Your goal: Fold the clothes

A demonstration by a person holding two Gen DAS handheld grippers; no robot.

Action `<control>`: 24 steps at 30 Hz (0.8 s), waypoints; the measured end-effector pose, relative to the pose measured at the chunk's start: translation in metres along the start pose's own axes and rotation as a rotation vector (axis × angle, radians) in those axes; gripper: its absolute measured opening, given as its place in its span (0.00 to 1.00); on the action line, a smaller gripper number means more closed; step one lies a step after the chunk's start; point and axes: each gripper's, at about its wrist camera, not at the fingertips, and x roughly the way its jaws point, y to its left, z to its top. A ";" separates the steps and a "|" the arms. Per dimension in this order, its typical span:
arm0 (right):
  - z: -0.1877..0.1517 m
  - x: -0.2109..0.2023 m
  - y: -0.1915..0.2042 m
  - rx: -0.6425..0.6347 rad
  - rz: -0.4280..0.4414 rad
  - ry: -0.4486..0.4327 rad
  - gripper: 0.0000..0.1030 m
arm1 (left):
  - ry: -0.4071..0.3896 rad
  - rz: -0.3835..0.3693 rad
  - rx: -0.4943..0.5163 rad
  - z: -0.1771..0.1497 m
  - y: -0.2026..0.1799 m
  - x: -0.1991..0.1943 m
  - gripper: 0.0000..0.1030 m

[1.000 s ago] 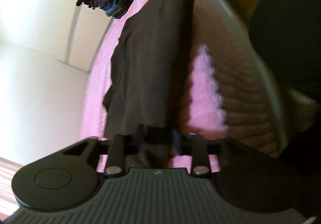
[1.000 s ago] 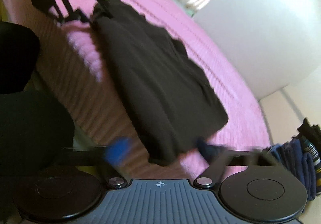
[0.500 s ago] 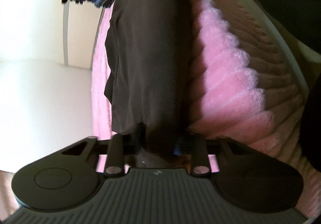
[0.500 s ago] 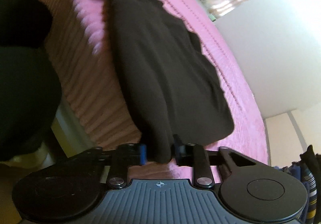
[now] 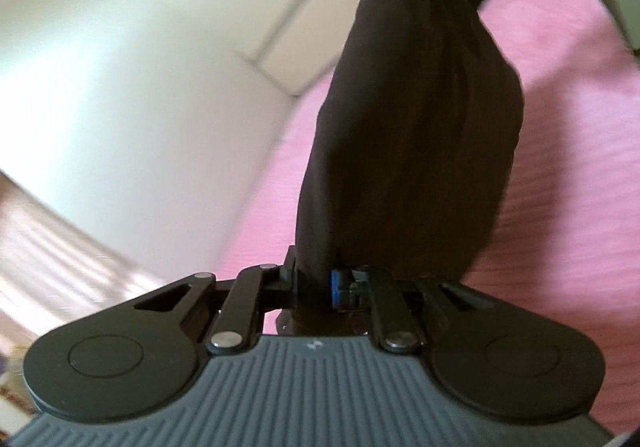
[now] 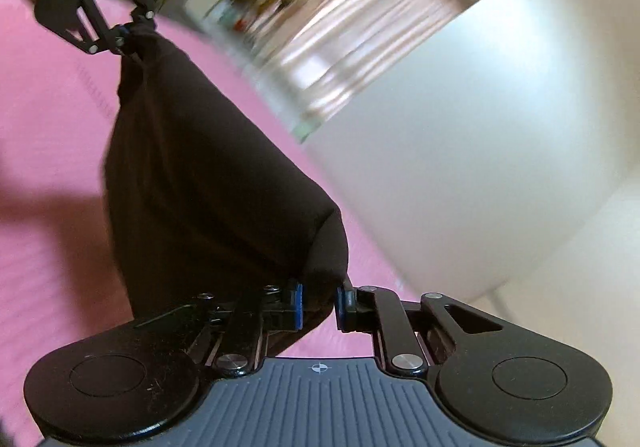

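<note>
garment lifted between both tools, mid-fold carry over the bed.

left tool is clamped on one end of the dark garment; right tool is clamped on the opposite end, with cloth bunched between its blue pads. the garment hangs slack between the two grips, sagging in the middle, above the pink bed cover; whether its lowest part touches the cover cannot be told. each view shows the other tool at the far end of the cloth. frames are motion-blurred. judgement: the step in hand is the lift ahead of a fold. next move likely calls for lowering evenly, laying one half onto the bed flat, then bringing the held edge over with both corners level so the fold stays square.
</note>
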 end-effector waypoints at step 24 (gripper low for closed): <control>-0.119 -0.042 0.095 0.606 0.219 0.212 0.77 | 0.336 -0.124 -0.688 -0.173 -0.071 -0.078 0.28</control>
